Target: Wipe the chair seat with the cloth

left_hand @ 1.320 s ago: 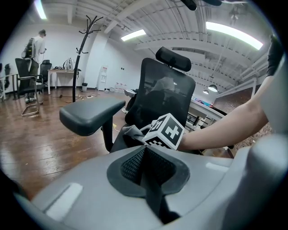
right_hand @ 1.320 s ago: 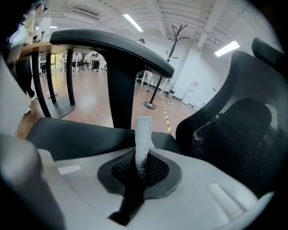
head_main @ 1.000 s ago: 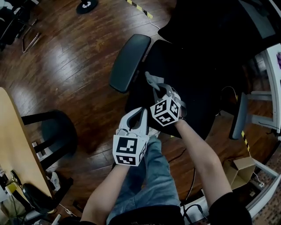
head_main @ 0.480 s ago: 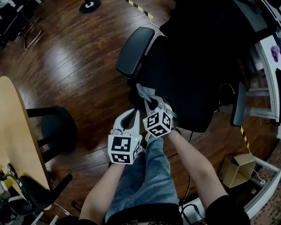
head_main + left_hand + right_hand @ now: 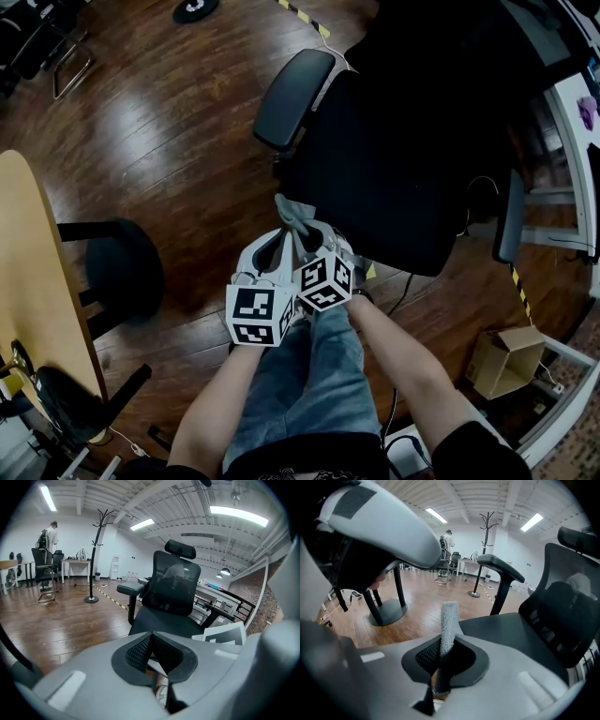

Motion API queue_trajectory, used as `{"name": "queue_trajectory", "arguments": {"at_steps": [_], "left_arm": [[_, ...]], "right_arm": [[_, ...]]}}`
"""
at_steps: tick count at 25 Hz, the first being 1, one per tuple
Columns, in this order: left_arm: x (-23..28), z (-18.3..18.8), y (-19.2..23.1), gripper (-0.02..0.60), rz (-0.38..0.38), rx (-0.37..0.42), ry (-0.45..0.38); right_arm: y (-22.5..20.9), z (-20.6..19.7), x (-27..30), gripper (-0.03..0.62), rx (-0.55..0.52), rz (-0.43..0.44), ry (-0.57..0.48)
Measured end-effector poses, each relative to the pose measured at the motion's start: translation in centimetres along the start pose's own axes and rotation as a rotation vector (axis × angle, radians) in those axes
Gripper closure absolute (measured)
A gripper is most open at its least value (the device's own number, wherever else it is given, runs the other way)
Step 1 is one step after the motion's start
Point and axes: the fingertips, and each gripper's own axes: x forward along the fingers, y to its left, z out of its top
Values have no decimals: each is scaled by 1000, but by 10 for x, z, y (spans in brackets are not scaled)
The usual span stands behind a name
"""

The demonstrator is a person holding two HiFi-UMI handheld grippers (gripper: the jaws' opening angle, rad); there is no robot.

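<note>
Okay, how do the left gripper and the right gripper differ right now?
The right gripper is shut on a grey cloth that sticks out past its jaws; the left gripper is shut on nothing. The right gripper's cube is tilted; the left gripper's faces the head camera more squarely. Both sit side by side near the chair seat.

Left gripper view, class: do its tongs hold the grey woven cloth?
No: the left gripper has tongs shut on nothing; the grey woven cloth sits in the right gripper.

Grey cloth (image 5: 450,620) tight between right tongs (image 5: 442,662)
</note>
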Motion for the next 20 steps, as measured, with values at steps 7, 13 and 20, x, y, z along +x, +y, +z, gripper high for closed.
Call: {"name": "queue_trajectory", "arguments": {"at_steps": [7, 13, 20], "left_arm": [[3, 7, -8, 577, -6, -4, -11], [20, 34, -25, 577, -47, 2, -57], [57, 66, -58, 577, -106, 24, -79]], "right_arm": [[-19, 13, -14, 585, 28, -26, -43], [-89, 38, -36, 585, 97, -119, -128], [-211, 49, -49, 585, 64, -245, -153]]}}
